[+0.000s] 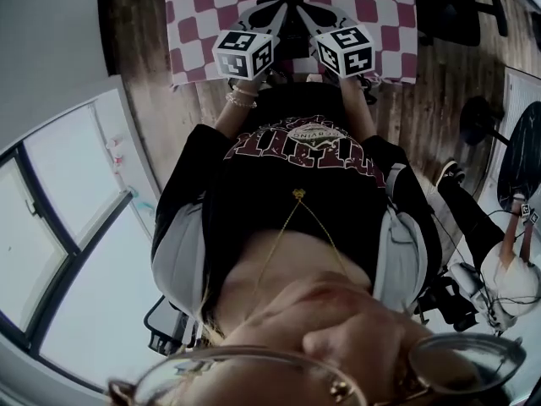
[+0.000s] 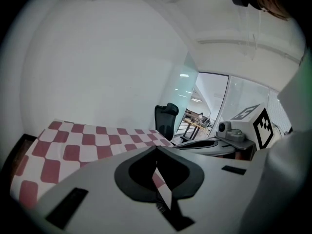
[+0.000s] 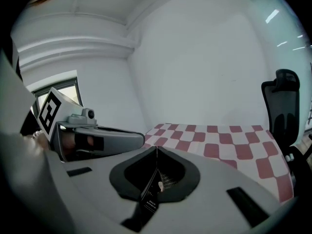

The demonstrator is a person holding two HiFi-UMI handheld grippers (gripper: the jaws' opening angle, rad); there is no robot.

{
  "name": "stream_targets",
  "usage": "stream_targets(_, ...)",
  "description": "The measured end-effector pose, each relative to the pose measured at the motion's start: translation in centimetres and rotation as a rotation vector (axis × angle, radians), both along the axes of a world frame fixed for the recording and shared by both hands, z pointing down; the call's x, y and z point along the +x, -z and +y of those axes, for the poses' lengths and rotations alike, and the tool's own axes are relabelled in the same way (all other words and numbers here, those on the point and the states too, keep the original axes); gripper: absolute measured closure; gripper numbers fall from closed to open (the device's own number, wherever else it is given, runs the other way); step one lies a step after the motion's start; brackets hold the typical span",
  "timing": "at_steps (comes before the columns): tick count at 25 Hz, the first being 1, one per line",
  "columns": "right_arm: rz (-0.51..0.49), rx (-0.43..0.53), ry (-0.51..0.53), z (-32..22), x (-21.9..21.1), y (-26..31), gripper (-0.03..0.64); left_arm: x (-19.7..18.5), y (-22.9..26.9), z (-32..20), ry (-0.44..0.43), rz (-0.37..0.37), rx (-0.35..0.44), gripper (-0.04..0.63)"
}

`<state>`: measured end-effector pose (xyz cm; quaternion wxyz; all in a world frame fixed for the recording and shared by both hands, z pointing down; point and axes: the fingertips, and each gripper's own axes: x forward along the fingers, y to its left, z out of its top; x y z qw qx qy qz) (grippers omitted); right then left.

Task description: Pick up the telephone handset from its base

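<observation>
I have both grippers held out side by side over the near edge of a table covered in a red-and-white checked cloth point(image 1: 211, 7). The left gripper point(image 2: 157, 148) has its jaws pressed together with nothing between them. The right gripper point(image 3: 156, 148) looks the same, tips meeting in a thin line and empty.

The telephone and its handset appear in none of my views. The stretch of cloth I can see ahead of both grippers is bare, and in the head view the gripper bodies cover the middle of the table. A small meshed patch shows low behind the right jaws, but it is too small and dark for me to say whether it is part of the phone or of the gripper.

The main risk is going forward blind. With the jaws closed, either gripper would push the handset or shove the whole base rather than straddle it, so they need opening first. The grippers also sit close together, so swinging one toward the phone could knock its marker cube against the other. An office chair point(image 3: 280, 106) stands beyond the table's far right, clear of my path.
</observation>
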<state>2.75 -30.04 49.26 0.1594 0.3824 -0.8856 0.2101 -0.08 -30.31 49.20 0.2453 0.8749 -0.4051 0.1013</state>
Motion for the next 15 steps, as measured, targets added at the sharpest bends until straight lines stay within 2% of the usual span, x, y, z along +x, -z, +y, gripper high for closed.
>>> stream_targets(7,0.023,-0.029,-0.034,-0.1,0.0,-1.1,0.598,-0.4,-1.1,-0.2,-0.034,-0.006,-0.021,0.584)
stream_targets(15,0.041,-0.057,-0.036,-0.2,-0.1,-2.4,0.598,-1.1,-2.5,-0.1,-0.031,-0.010,-0.056,0.584)
